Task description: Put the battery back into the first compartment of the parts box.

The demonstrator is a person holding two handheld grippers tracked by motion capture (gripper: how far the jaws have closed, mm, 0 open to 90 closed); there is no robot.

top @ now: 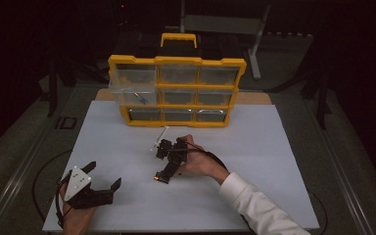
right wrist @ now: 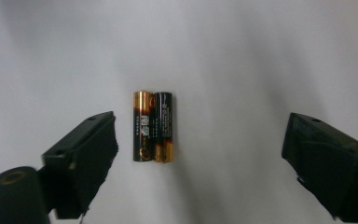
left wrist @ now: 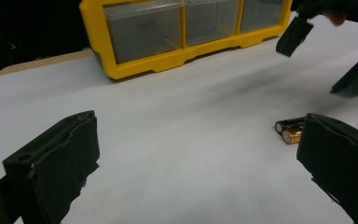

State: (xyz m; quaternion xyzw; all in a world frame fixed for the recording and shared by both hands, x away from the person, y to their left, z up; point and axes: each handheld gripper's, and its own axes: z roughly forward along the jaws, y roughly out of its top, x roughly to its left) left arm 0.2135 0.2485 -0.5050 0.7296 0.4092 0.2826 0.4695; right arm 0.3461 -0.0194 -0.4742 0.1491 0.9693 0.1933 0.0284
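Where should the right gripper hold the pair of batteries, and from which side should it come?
Grip the batteries across their middle, coming straight down from above. They lie flat and touching on the white table, and the right gripper hangs open, one of its jaws on each long side.

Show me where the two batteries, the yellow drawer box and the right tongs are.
batteries [right wrist: 152, 126]: right gripper view, where the two touch.
yellow drawer box [top: 177, 60]: high view, top yellow frame bar.
right tongs [right wrist: 200, 158]: right gripper view, midway between the open tips.
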